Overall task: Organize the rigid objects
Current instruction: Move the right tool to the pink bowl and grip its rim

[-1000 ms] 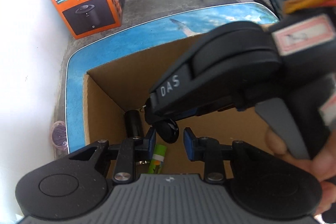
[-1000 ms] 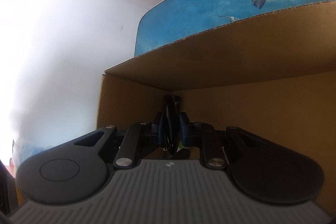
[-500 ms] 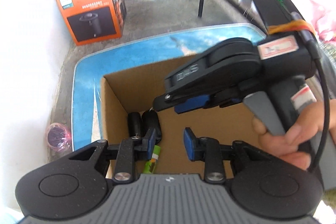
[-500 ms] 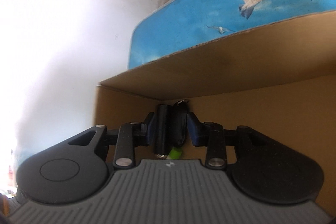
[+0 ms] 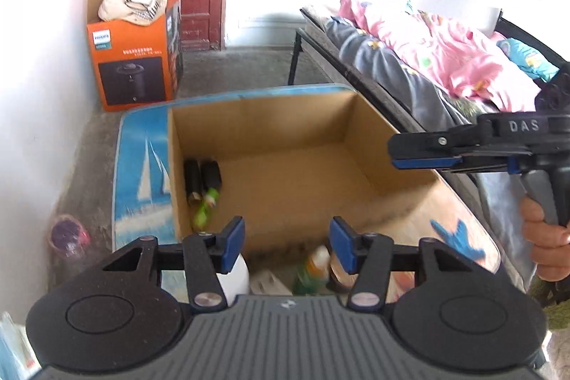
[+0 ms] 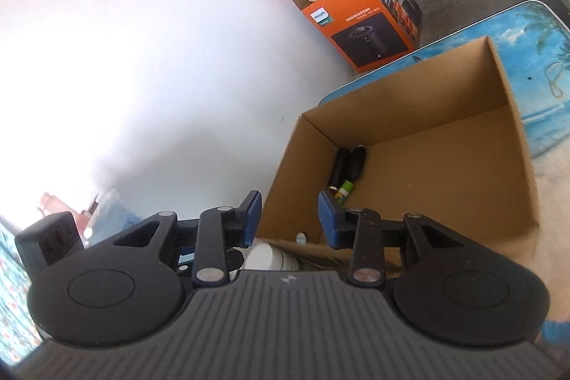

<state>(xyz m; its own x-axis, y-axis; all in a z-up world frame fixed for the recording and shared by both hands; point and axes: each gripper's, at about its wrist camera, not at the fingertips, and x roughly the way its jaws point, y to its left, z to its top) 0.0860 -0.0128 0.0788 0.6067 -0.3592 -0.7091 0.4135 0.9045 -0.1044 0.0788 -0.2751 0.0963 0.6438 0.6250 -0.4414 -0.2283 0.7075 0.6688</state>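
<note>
Both tongs (image 5: 286, 246) withdrawn, opening, empty; black cylinders (image 5: 201, 175) in box (image 5: 285, 116) corner.

2 wrist views overlook cardboard box (image 5: 285, 138) (shared).

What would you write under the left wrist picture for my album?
Empty left gripper, fingers opening, above a cardboard box holding two black things and a green tube.

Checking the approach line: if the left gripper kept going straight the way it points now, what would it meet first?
Probably the near wall of the cardboard box, seen between the opening, empty jaws of the left gripper. Depth is unclear; slightly higher, it would clear the rim and reach the box floor.
</note>
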